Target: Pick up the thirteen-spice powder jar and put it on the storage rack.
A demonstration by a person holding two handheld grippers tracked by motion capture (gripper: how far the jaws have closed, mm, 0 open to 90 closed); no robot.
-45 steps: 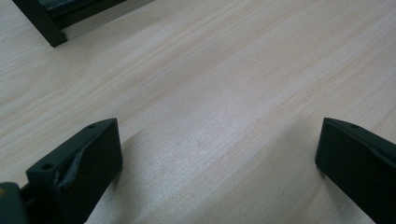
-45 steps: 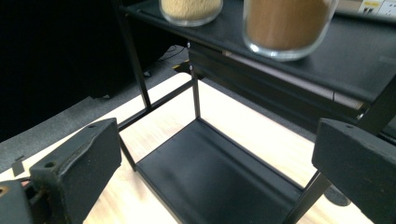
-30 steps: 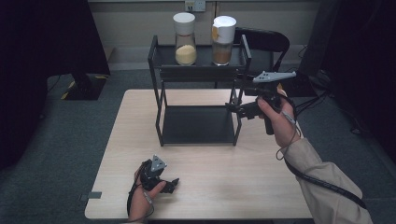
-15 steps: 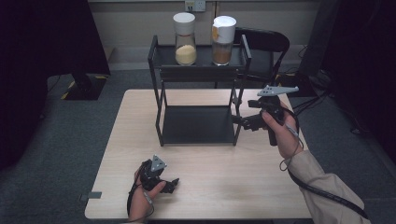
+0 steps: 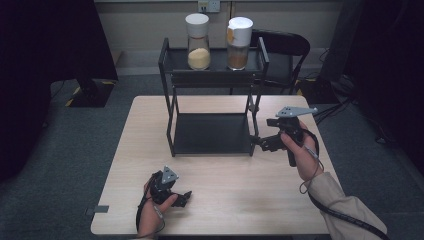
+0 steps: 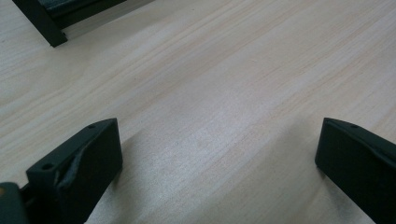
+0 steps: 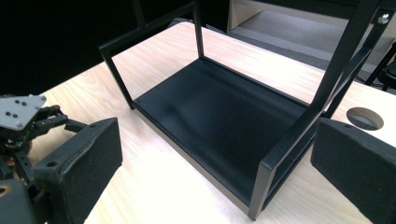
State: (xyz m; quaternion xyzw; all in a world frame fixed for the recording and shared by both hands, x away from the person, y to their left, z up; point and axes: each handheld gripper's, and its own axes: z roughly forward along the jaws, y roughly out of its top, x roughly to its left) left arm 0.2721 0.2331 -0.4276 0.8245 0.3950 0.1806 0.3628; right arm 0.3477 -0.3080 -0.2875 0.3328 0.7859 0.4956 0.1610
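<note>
Your right gripper (image 5: 261, 143) hangs with fingers apart at the black rack's (image 5: 210, 134) front-right post; both jars (image 5: 198, 34) stand above on its top shelf, nearer this hand; left gripper (image 5: 184, 197) rests spread and empty on the tabletop (image 5: 240, 185).

Your high view sits above your side of the table (image 5: 225, 210), looking fwd and down, far enough to take in the whole top plus the black rack (image 5: 212, 132). Left gripper view rides low and close to the wood, catching just a rack (image 6: 44, 23) corner at top left. Right gripper view looks from the table's right side across the rack's (image 7: 224, 126) bottom shelf, w/ the left gripper (image 7: 23, 123) beyond; all three share rack and tabletop.
</note>
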